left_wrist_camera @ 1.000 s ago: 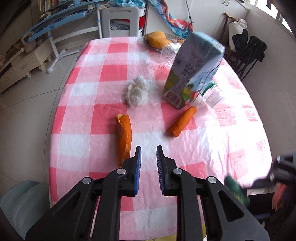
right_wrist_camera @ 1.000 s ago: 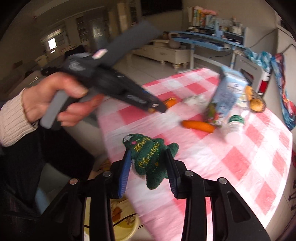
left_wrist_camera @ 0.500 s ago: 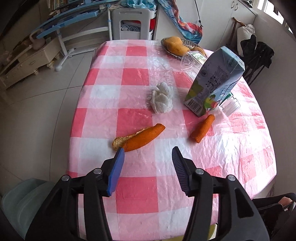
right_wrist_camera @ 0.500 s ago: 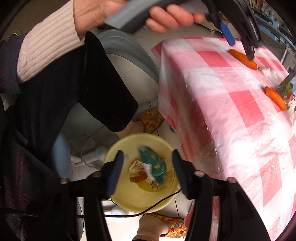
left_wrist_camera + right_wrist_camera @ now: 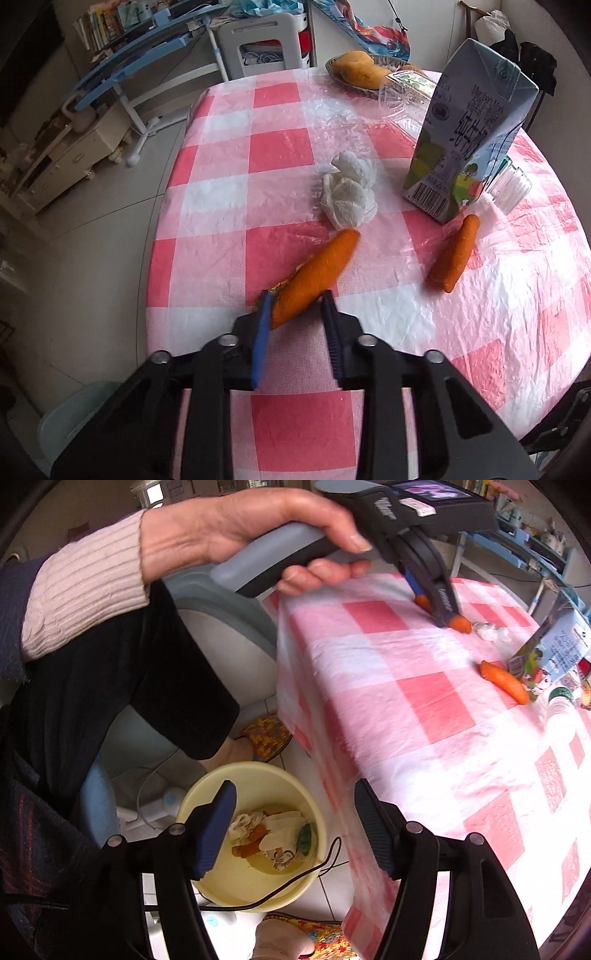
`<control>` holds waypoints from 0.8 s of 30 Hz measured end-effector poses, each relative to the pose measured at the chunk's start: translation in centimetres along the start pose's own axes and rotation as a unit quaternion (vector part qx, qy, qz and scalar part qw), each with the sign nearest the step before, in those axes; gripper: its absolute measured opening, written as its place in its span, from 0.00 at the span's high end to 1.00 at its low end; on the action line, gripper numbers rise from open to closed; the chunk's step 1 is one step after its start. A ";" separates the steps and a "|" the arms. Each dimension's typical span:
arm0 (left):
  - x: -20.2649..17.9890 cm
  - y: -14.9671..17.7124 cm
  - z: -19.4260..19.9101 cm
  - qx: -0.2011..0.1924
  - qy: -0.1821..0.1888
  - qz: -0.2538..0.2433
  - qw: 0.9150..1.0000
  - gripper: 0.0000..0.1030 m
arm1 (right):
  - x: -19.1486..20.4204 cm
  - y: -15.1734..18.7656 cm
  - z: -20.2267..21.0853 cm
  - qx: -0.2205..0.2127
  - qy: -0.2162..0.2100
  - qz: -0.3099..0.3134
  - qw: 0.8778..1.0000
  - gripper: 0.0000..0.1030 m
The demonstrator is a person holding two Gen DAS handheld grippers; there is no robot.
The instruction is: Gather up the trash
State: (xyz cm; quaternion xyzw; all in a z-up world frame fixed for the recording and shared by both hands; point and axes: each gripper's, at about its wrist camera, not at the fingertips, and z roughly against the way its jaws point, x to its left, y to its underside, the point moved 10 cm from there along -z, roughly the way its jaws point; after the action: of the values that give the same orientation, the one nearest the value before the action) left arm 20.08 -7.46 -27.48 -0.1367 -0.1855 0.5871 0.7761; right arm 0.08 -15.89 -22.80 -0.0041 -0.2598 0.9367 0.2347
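The right gripper (image 5: 293, 827) hangs over the yellow bin (image 5: 317, 864) on the floor beside the surface (image 5: 424, 720), its fingers (image 5: 218, 827) spread wide apart with nothing between them; directly below the gap the bin holds a layer of scraps, among them pale crumpled paper, orange pieces and something green, so part of the collecting looks done. The left gripper (image 5: 297, 310) reaches onto the checked cloth, its fingers (image 5: 263, 321) apart and straddling the near end of an orange peel-like piece (image 5: 317, 269); they sit close on either side of it but whether they press it cannot be told, and it lies on the surface, so this grasp seems to be only starting. Beyond the left fingertips, a crumpled white wad (image 5: 349, 195) lies just past the far tip of that piece. Further ahead and to the right of the fingers stands a milk carton (image 5: 469, 136), with a second orange piece (image 5: 454, 258) at its near corner and a clear plastic bottle (image 5: 509, 184) lying behind it. A clear plastic container (image 5: 406, 96) and a fruit dish (image 5: 364, 72) sit at the far edge. As a judgement, the task is partway: the straddled piece, the wad, the second orange piece and probably the bottle and carton remain to go into the bin
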 end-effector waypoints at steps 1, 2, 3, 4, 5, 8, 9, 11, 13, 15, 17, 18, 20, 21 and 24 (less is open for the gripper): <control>0.0 0.0 0.1 0.001 0.006 0.006 1.000 0.86 | -0.2 -0.1 0.0 -0.004 0.003 -0.004 1.000 0.38; 0.0 0.1 0.3 0.002 0.017 0.016 1.000 0.89 | -0.5 -0.3 0.2 -0.008 0.006 -0.009 1.000 0.38; 0.0 0.1 0.6 0.002 0.028 0.027 0.999 0.90 | -0.9 -0.4 0.5 -0.013 0.008 -0.014 1.000 0.38; 0.0 0.3 0.8 -0.001 0.032 0.032 0.999 0.91 | -1.0 -0.5 0.6 -0.017 0.011 -0.018 1.000 0.38; -0.2 0.5 1.4 -0.004 0.039 0.035 0.999 0.91 | -1.3 -0.6 0.8 -0.020 0.013 -0.021 1.000 0.38; -1.5 1.5 3.3 -0.016 0.053 0.027 0.998 0.91 | -1.6 -0.6 1.2 -0.022 0.021 -0.023 0.999 0.38; -2.1 1.8 4.0 -0.021 0.054 0.018 0.998 0.91 | -1.7 -0.5 1.2 -0.021 0.024 -0.023 0.999 0.38; -3.3 3.0 5.5 -0.028 0.058 0.003 0.998 0.91 | -2.1 -0.5 1.6 -0.022 0.030 -0.026 0.999 0.38; -4.2 4.8 6.3 -0.023 0.061 -0.003 0.998 0.91 | -2.4 -0.4 2.0 -0.023 0.041 -0.027 0.999 0.38; -5.3 7.3 7.0 -0.012 0.066 -0.008 0.998 0.91 | -2.8 -0.1 2.5 -0.026 0.051 -0.030 0.998 0.38; -6.9 10.5 7.7 0.002 0.072 -0.025 0.997 0.91 | -3.1 0.1 2.9 -0.027 0.060 -0.031 0.997 0.38; -7.6 11.9 8.0 0.008 0.073 -0.033 0.997 0.91 | -3.1 0.2 3.0 -0.026 0.063 -0.031 0.997 0.38; -9.5 15.2 8.5 0.031 0.088 -0.057 0.994 0.91 | -3.0 0.6 2.9 -0.017 0.070 -0.026 0.997 0.38; -10.4 16.7 8.6 0.046 0.098 -0.073 0.991 0.90 | -2.8 0.8 2.8 -0.011 0.071 -0.023 0.997 0.38; -12.2 20.9 9.3 0.074 0.088 -0.130 0.985 0.80 | -2.4 1.7 2.5 0.009 0.075 -0.015 0.997 0.38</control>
State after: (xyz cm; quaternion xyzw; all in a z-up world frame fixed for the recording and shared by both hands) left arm -5.04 -13.55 -29.73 -0.1049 -0.0892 0.4789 0.8670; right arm 1.10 -19.45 -21.72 -0.0689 -0.2334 0.9324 0.2673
